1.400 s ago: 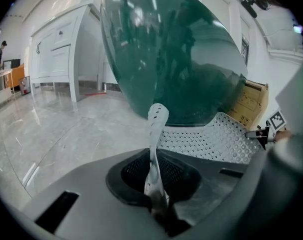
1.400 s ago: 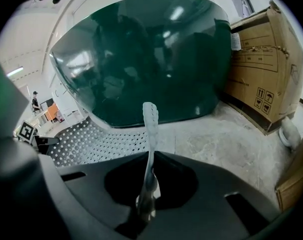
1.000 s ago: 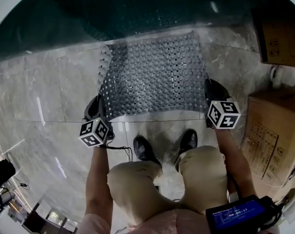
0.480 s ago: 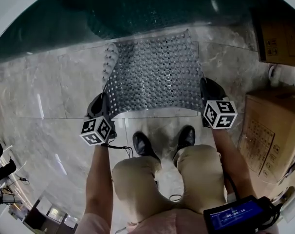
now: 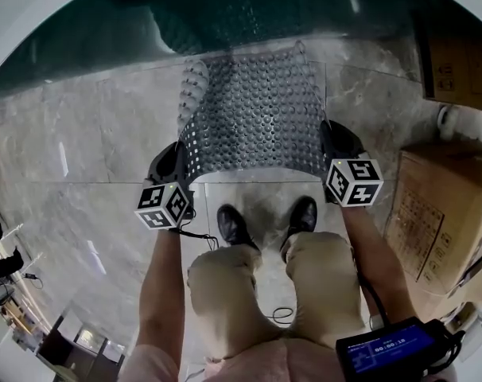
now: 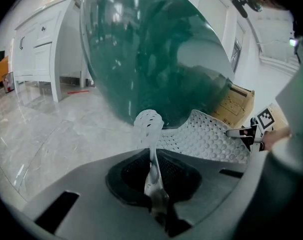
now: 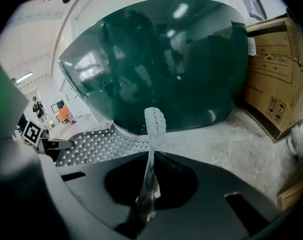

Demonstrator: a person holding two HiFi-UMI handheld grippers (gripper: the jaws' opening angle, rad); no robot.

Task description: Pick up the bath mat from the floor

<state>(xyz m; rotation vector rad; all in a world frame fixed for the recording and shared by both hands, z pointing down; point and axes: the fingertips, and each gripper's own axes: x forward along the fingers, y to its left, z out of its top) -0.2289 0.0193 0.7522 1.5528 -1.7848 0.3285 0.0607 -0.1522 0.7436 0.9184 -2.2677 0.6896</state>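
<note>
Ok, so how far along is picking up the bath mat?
Done: the left gripper and right gripper are each clamped on a near corner of the bath mat. In hand: that near edge is raised off the floor. Left: the far edge seems to rest on the floor; lift it clear.

The mat (image 5: pixel 253 114) looks like soft, translucent grey plastic or rubber, studded with bumps and pierced with small holes, and it has a dull sheen. The floor (image 5: pixel 90 134) is smooth, veined, marble-look tile, glossy and reflective. The tub (image 5: pixel 225 14) has a dark green, highly glossy wall that mirrors the room. The boxes (image 5: pixel 440 213) are matt brown cardboard. The left gripper (image 5: pixel 180 159) and right gripper (image 5: pixel 333 143) have matt grey plastic shells. The trousers (image 5: pixel 233 293) are beige cloth. The shoes (image 5: pixel 233 228) are black with a slight shine.
</note>
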